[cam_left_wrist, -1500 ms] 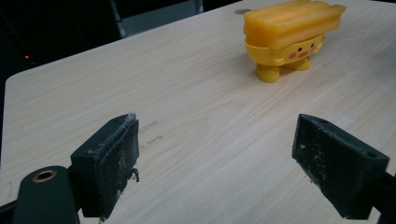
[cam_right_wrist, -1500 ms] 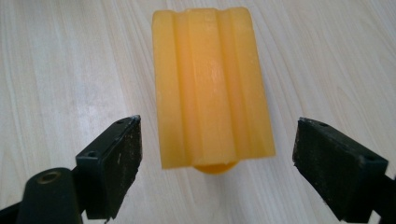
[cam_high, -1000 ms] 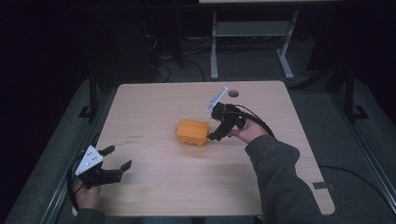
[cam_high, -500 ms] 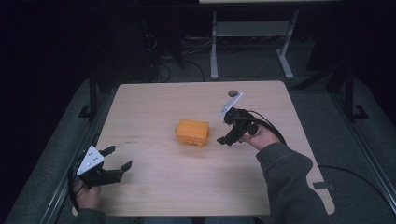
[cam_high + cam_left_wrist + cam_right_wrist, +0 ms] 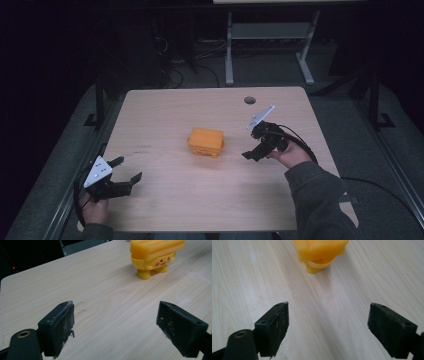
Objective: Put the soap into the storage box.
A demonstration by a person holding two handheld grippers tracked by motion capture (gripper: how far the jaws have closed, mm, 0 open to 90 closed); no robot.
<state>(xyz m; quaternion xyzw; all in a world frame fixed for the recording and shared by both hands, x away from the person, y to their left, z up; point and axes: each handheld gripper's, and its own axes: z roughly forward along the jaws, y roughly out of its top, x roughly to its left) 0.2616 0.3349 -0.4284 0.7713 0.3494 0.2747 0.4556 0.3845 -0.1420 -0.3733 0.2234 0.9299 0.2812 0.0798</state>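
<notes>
A light wooden table (image 5: 165,205) with rounded corners stood in a dim room, its pale grain brighter than everything around it. A small round hole (image 5: 250,100) sat close to the far edge, toward the right corner. Grey floor (image 5: 60,175) showed along the left and right edges of the table and beyond the far edge. Behind the far edge stood a pale metal frame (image 5: 270,45) on two legs with a crossbar, and dark cables (image 5: 175,67) lay tangled on the floor to its left. The back of the room was nearly black, so the walls could not be made out.
</notes>
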